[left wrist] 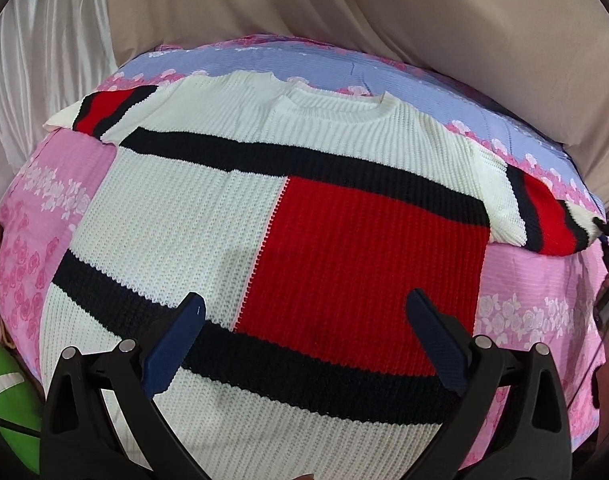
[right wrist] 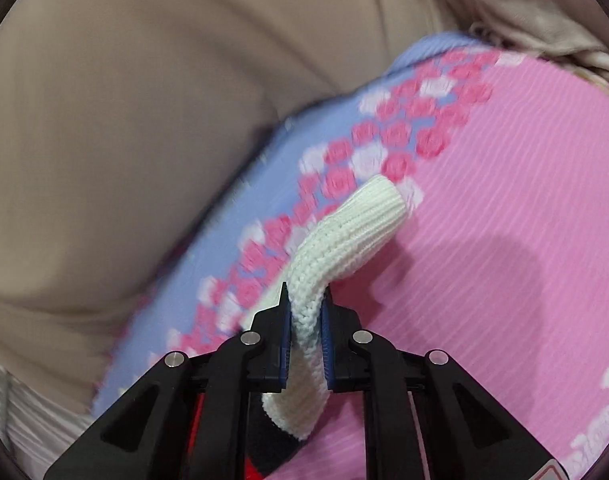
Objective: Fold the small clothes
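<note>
Currently one sweater (left wrist: 264, 216) lies flat, front up, on a pink-and-blue floral cloth (left wrist: 44, 208) whose support I cannot identify; neck points away from the left wrist camera, both sleeves spread outward. Chunky knit, white with navy bands and a red block: likely soft, floppy, fairly light, prone to stretch and sag if lifted from one point. Ribbed cuffs, hem corners and shoulders look like the best holds.

Left gripper (left wrist: 304, 312) hovers over the lower body of the garment, jaws wide apart, holding nothing.

Right gripper (right wrist: 306, 316) has its jaws clamped on the white cuff (right wrist: 344, 236) of the sleeve on the camera's right, the cuff raised off the cloth and bending over.

Count: one sweater, two sleeves, two grippers. Beige drapes (left wrist: 424, 20) behind.
</note>
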Available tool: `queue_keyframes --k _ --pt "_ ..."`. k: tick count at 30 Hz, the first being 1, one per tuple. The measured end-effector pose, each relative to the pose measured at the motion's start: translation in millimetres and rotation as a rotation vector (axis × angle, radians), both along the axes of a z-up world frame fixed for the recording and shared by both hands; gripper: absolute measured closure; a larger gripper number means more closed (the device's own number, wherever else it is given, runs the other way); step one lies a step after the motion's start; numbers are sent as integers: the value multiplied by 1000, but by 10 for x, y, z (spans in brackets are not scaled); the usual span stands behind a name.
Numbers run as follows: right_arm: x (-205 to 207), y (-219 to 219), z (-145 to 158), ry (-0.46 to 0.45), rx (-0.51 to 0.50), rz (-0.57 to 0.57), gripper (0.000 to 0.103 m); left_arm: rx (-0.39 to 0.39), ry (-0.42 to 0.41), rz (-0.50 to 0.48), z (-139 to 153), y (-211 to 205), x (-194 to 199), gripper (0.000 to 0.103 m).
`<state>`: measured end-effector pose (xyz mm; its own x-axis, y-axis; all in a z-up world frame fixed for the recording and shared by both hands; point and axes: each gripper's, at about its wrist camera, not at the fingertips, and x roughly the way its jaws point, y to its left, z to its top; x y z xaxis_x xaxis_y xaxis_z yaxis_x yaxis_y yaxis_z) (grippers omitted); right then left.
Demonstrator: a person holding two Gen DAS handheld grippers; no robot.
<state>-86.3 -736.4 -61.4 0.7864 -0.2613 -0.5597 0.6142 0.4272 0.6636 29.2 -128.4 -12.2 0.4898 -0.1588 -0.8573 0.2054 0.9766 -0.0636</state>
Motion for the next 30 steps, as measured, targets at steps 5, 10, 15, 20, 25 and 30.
queue_keyframes --k 5,10,15,20,25,30 --pt "-290 168 404 -48 -13 -47 91 -27 4 -13 31 156 108 5" --pt "452 1031 999 -117 -88 167 91 -47 7 -6 66 426 222 5" --pt "1647 2430 1336 -172 -138 489 90 -71 9 12 200 914 389 5" --pt "2756 4048 970 -112 -106 770 89 -83 -36 59 324 1534 595 5" --pt "3416 5368 140 134 -149 963 78 -86 -44 55 277 1994 957 5" --pt "2893 5512 165 141 -176 874 63 -190 6 20 177 2138 1408 5"
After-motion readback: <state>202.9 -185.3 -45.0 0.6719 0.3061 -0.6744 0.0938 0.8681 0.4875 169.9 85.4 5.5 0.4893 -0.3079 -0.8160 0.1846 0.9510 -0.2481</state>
